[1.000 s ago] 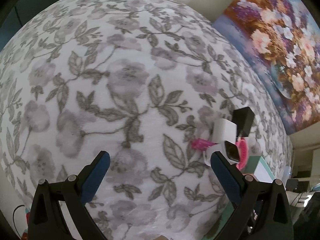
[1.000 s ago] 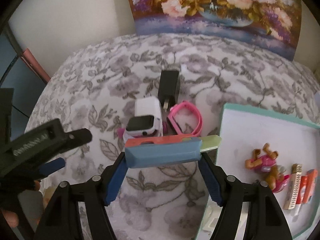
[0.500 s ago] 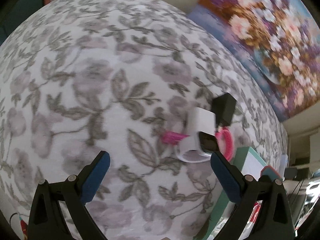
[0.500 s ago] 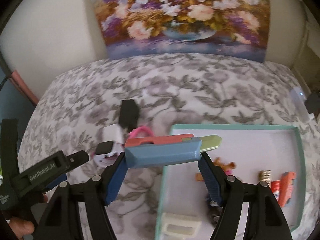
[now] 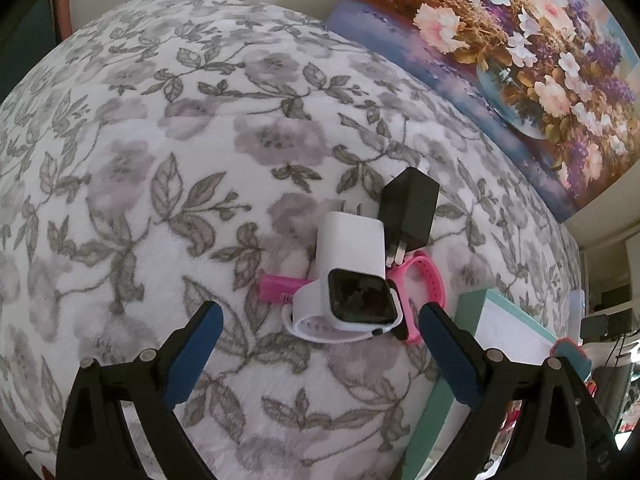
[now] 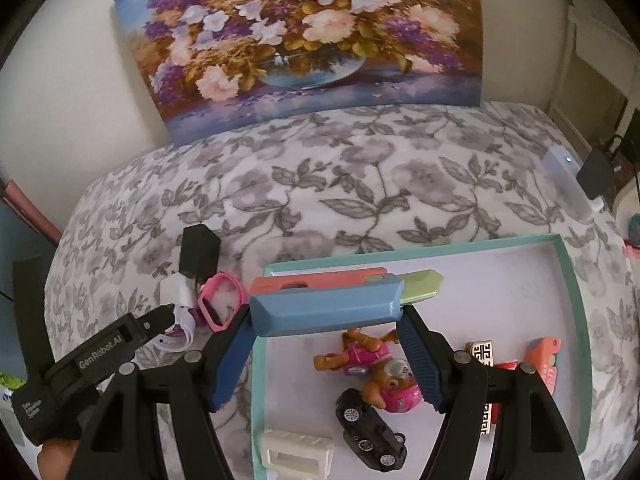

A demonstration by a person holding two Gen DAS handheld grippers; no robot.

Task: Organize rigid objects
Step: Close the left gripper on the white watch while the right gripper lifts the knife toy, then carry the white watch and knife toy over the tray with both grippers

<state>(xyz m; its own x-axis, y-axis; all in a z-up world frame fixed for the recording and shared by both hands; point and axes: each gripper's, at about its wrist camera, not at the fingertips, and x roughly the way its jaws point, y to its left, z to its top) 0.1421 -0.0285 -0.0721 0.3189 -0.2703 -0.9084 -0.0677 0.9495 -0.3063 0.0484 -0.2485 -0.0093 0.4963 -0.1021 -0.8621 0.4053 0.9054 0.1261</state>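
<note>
Right gripper [image 6: 326,312] clamps the blue folding tool [image 6: 324,307] above the teal tray [image 6: 576,304]; left gripper [image 5: 320,356] gapes before the white smartwatch [image 5: 356,300].

A: How is the light? Soft and even indoors, fairly dim; the left wrist view is darker and greyer, the right wrist view brighter.

B: Any shadows or glare? Only faint shadows on the floral bed cover [image 5: 168,168]; the smartwatch [image 5: 362,300] screen shows a dull reflection.

A: And sharpness? Centres are sharp; edges bulge and curve strongly; the painting [image 6: 304,36] looks slightly soft; black vignette fills the corners.
</note>
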